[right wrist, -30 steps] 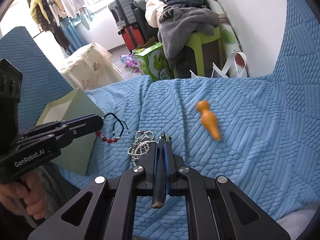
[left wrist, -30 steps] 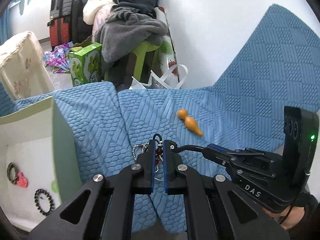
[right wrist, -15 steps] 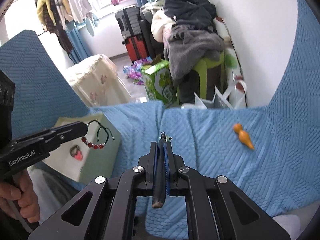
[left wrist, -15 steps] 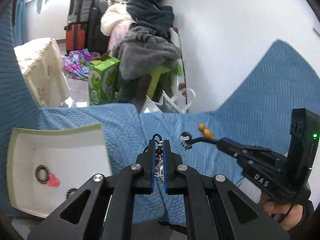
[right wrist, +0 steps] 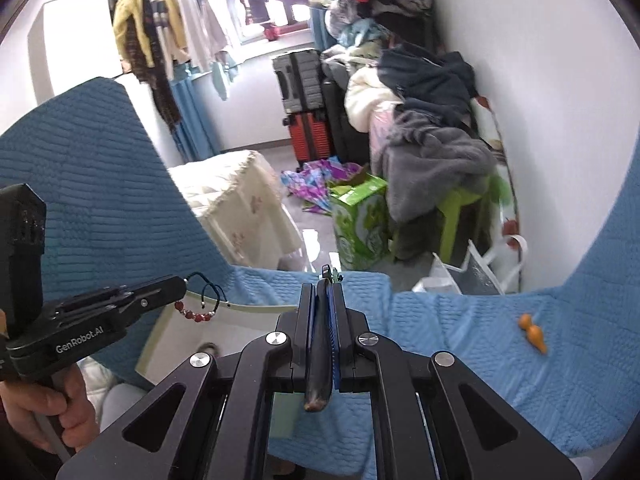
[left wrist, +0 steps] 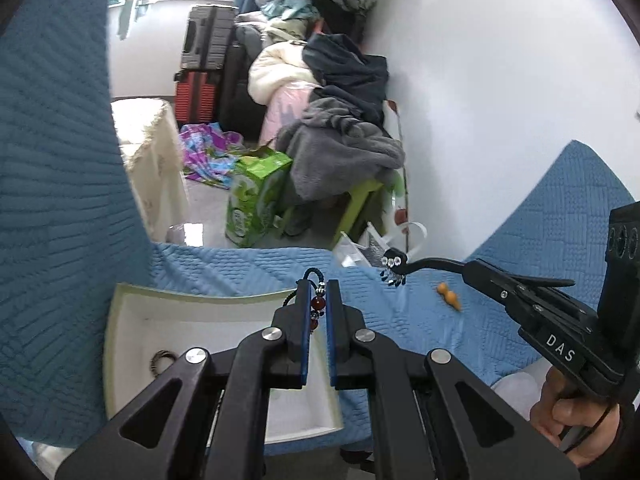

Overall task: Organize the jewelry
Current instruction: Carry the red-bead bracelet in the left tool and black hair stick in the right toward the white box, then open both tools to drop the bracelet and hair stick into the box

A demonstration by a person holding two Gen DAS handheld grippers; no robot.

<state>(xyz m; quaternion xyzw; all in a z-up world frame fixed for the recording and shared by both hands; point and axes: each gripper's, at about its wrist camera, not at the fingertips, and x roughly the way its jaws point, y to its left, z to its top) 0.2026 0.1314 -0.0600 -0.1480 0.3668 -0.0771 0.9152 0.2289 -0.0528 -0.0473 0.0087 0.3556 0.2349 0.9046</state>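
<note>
My left gripper (left wrist: pixel 318 286) is shut on a red-bead bracelet (left wrist: pixel 317 304) with a black cord, held above the far edge of the white open box (left wrist: pixel 132 312). The bracelet also hangs from that gripper in the right wrist view (right wrist: pixel 198 314). My right gripper (right wrist: pixel 325 280) is shut on a dark hair clip (right wrist: pixel 320 360); its rhinestone end (left wrist: pixel 394 268) shows in the left wrist view, above the blue quilt (left wrist: pixel 420 328). A dark ring-shaped band (left wrist: pixel 162 359) lies in the box.
An orange gourd-shaped charm (left wrist: pixel 449 295) lies on the quilt to the right, also in the right wrist view (right wrist: pixel 534 333). Beyond the quilt's edge stand a green carton (left wrist: pixel 254 204), a clothes pile (left wrist: pixel 340 136) and suitcases (left wrist: pixel 204 68).
Both grippers have risen from the quilt with their items. The left gripper has carried the bracelet left over the box. The silver bead chain is out of view.
</note>
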